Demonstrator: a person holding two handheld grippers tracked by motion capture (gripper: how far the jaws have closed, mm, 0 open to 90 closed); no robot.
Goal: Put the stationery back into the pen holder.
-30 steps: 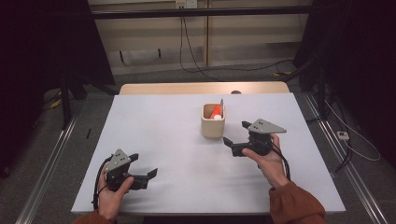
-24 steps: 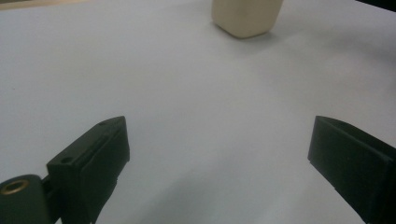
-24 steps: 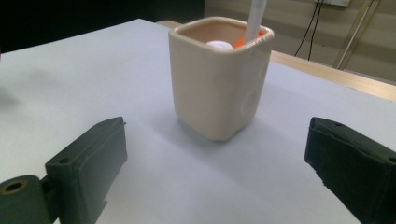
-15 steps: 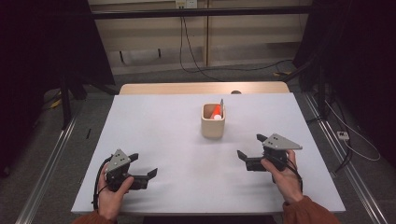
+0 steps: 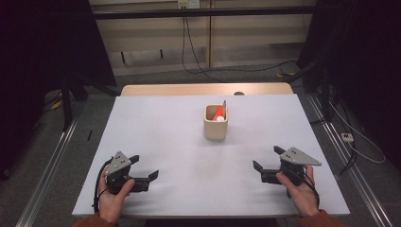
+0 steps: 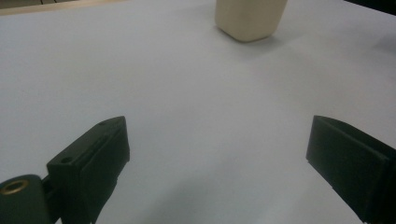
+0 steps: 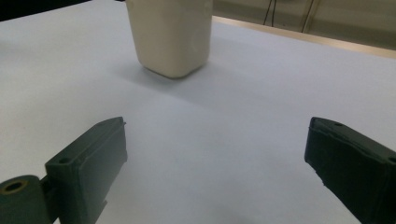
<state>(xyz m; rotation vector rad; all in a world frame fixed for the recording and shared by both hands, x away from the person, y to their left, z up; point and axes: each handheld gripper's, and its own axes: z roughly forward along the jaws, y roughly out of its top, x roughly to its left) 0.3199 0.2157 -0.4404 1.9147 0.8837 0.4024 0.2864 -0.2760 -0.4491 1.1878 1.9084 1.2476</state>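
Cream-coloured and smooth, the cup [image 5: 216, 124] stands upright on the white tabletop [image 5: 179, 142], ahead of both grippers and well apart from each. Seen from above, it lies forward and to the right of the left gripper [image 5: 144, 169] and forward and to the left of the right gripper [image 5: 265, 160]. An orange item [image 5: 219, 112] and a slim grey stick [image 5: 224, 104] rise out of its mouth; a small white piece sits beside them, too small to make out.

The left gripper rests low at the near left part of the tabletop, held in the person's left hand [image 5: 112, 196]. Its jaws stand wide apart with nothing between them but bare white surface, as the left gripper view [image 6: 217, 158] shows; there the cup [image 6: 250, 18] sits at the upper edge, right of centre.

The right gripper sits at the near right part, in the right hand [image 5: 298, 191], jaws likewise spread wide and holding nothing. In the right gripper view [image 7: 215, 158] the cup [image 7: 170, 35] stands ahead and to the left of the gap between the jaws.

No brand, label or writing can be read on the cup, the grippers or the tabletop.
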